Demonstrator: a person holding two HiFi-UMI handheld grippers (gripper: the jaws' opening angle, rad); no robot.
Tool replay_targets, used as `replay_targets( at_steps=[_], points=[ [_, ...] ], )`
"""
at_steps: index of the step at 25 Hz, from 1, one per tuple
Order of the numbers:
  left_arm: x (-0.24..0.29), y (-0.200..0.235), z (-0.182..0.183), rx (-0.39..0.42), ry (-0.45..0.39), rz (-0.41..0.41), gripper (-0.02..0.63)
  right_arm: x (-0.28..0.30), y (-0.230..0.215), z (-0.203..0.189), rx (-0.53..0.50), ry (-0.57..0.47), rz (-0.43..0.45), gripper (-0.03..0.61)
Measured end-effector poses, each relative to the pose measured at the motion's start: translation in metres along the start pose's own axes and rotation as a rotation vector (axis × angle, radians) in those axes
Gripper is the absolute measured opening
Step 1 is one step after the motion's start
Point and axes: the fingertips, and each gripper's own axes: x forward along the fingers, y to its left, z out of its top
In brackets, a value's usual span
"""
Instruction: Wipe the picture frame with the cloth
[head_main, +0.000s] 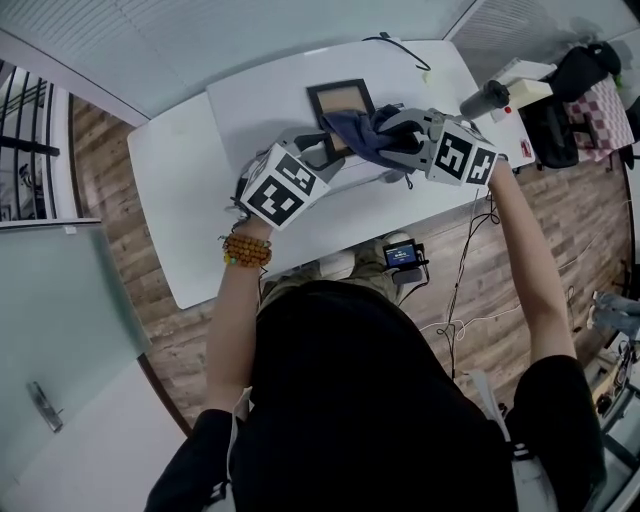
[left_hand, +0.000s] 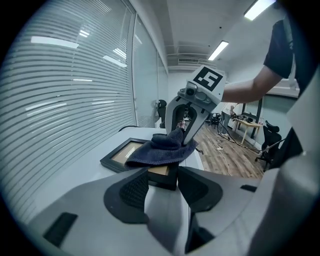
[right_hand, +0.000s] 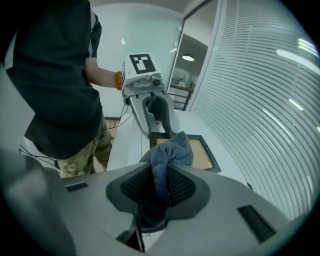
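Step in hand: the wipe itself, judged from the cloth lying on the frame; a stroke looks under way or about to begin
Picture frame (head_main: 341, 101): lying on the white table (head_main: 190, 190); dark border, tan insert; far half bare, near half under the cloth
Cloth (head_main: 357, 134): dark blue, bunched, draped over the frame's near part and touching it
Left gripper (left_hand: 162, 181): jaws pinching the frame's near corner, a pad on each side of the border, steadying it
Right gripper (right_hand: 159, 184): jaws pressed together on a fold of the cloth, the rest spilling forward onto the frame
Progress: cannot tell how much of the surface is wiped
Next move calls for: drawing the cloth across the bare far half with light downward pressure, against a firm left hold
Risk: frame sliding or tipping at the pinched corner if the pull outruns the hold
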Motion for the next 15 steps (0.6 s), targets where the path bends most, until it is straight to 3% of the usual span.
replay_targets(
  at_steps=[2,5,10,12,15],
  points=[
    [-0.001,0.0,-0.001,-0.003,0.004,0.001,0.186,0.006,0.003,0.005,-0.038,0.055,0.062,0.074],
    [-0.002,0.0,0.0,-0.002,0.004,0.003,0.186,0.021,0.011,0.026,-0.058,0.054,0.12,0.072],
    [-0.001,0.0,0.002,0.001,-0.005,0.001,0.183,0.031,0.016,0.041,-0.114,0.097,0.136,0.072],
    [-0.003,-0.002,0.0,0.0,-0.006,0.006,0.183,0.024,0.015,0.042,-0.094,0.03,0.134,0.072],
    [-0.001,-0.004,0.0,0.006,-0.01,-0.003,0.183,-0.001,-0.022,0.049,0.085,-0.152,0.073,0.072]
  ],
)
